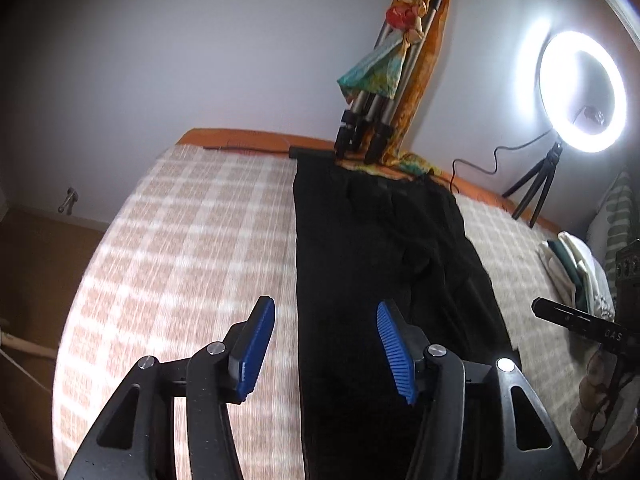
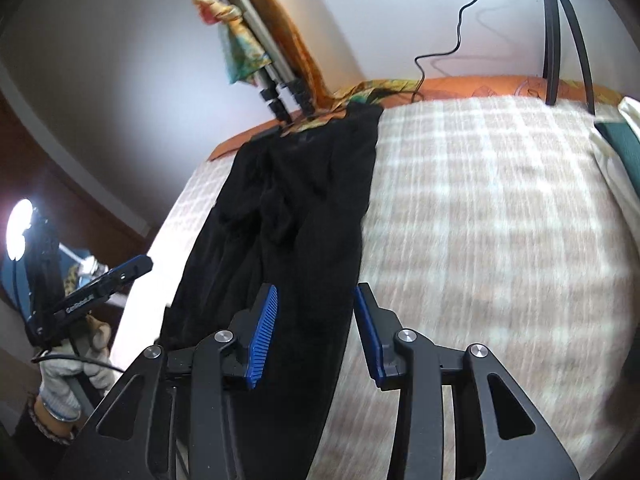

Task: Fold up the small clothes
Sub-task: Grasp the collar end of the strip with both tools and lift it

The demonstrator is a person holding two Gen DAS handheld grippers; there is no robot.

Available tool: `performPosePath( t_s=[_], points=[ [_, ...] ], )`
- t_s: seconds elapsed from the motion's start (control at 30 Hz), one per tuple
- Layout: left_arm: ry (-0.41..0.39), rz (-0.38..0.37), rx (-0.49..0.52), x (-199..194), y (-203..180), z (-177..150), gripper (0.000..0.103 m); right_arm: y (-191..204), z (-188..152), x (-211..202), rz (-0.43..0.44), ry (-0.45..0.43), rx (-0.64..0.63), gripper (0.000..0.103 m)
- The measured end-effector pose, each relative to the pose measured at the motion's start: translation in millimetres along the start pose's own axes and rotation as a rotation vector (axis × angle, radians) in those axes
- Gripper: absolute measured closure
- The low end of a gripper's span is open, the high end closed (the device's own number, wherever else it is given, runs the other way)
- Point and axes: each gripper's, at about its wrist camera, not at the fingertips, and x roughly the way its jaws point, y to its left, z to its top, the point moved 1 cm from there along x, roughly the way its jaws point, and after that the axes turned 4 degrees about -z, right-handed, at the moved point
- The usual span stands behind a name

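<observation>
One black garment (image 1: pixel 384 264), two tripods (image 1: pixel 372 120), one ring light (image 1: pixel 582 92)

We look from two wrist cameras, each set just behind its own tongs and facing along them down the bed toward the far wall. Our left view rides over the garment's left edge, with the left tongs (image 1: pixel 326 344) close in the foreground; our right view rides over its right edge behind the right tongs (image 2: pixel 316 330). Both share the black garment (image 1: pixel 380 260), the checked bedcover (image 1: pixel 180 240) and the leaning tripod (image 1: pixel 384 80).
</observation>
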Motion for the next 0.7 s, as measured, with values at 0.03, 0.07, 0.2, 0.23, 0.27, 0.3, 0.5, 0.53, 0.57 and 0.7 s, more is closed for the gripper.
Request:
performPosePath(
  t_s=[0.03,0.07,0.2,0.23,0.27,0.3,0.5,0.53,0.57,0.7],
  points=[
    [-0.009,-0.007,-0.004,3,4,9,0.047,-2,6,2,-0.001,0.0,0.001,0.065],
    [-0.015,-0.015,-0.009,7,7,15,0.047,-5,18,6,0.002,0.0,0.004,0.065],
    [-0.009,-0.059,-0.05,34,21,45,0.046,-25,58,25,0.049,-0.002,0.062,0.06],
    [-0.005,-0.064,-0.058,40,25,51,0.046,-29,65,29,0.05,-0.006,0.075,0.06],
    [-0.001,-0.07,-0.071,50,31,60,0.046,-35,74,37,0.05,-0.005,0.086,0.06],
    [0.004,-0.078,-0.08,59,35,66,0.045,-40,81,44,0.05,-0.003,0.095,0.06],
    [0.055,-0.103,-0.117,114,54,92,0.044,-65,114,92,0.069,0.023,0.152,0.06],
    [0.066,-0.113,-0.128,123,57,94,0.044,-66,117,98,0.069,0.028,0.154,0.06],
    [0.079,-0.128,-0.146,134,61,98,0.044,-67,121,107,0.066,0.036,0.152,0.06],
    [0.099,-0.16,-0.179,159,66,107,0.044,-62,138,129,0.064,0.041,0.116,0.06]
  ],
)
